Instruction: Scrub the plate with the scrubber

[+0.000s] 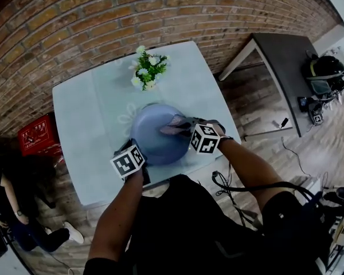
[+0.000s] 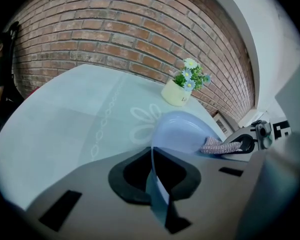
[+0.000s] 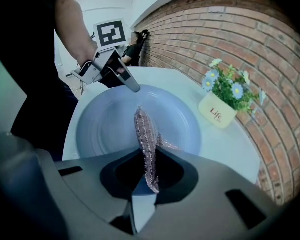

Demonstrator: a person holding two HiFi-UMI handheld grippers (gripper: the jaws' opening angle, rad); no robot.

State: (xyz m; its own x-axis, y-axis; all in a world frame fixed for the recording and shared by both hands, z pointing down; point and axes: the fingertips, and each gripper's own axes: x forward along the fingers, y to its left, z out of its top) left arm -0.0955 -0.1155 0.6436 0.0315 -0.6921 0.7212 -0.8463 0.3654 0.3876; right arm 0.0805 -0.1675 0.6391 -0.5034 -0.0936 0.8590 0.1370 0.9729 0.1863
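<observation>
A round blue plate (image 1: pixel 152 139) lies on the pale table (image 1: pixel 80 113) in front of me. My left gripper (image 1: pixel 134 148) is shut on the plate's near-left rim; in the left gripper view the rim (image 2: pixel 153 160) runs edge-on between the jaws. My right gripper (image 1: pixel 183 127) is shut on a pinkish glittery scrubber (image 1: pixel 173 125) that reaches over the plate's right half. In the right gripper view the scrubber (image 3: pixel 145 134) hangs out of the jaws onto the plate (image 3: pixel 105 129), with the left gripper (image 3: pixel 133 87) at the far rim.
A small pot of flowers (image 1: pixel 148 69) stands on the table just behind the plate, near the brick wall. A red crate (image 1: pixel 37 135) and a seated person (image 1: pixel 11 211) are to the left. A dark side table (image 1: pixel 289 67) stands to the right.
</observation>
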